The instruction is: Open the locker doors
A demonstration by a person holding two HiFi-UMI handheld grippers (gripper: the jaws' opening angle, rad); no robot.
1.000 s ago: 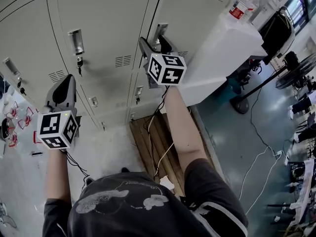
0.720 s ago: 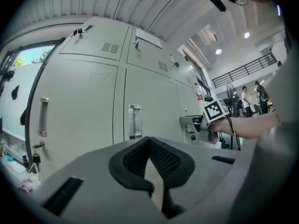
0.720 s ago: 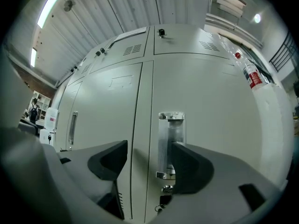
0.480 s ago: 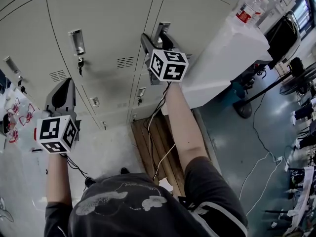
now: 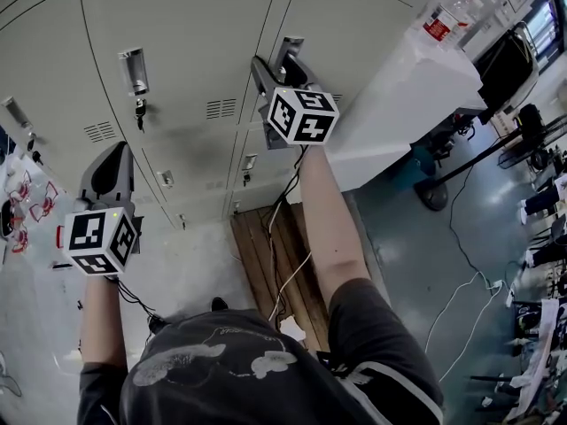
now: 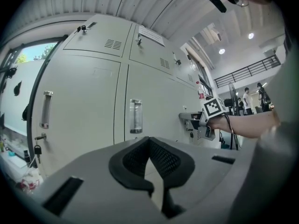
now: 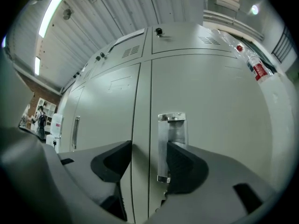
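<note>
Red bottle label [image 5: 433, 27] near lockers [image 5: 195, 51] is unreadable.

An industrial workshop hall (seemingly shared): grey metal lockers [image 5: 204, 51], corrugated ceiling [image 6: 117, 1], mezzanine railing [image 6: 247, 71].

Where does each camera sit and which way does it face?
Head view: on the head, looking steeply down the lockers; forearms, left gripper, right gripper show.
Left gripper view: on the left gripper, facing the lockers; its shut jaws show.
Right gripper view: on the right gripper, facing a handle between its jaws, which have just been closing.
Shared: head and left gripper views both show the right gripper.
</note>
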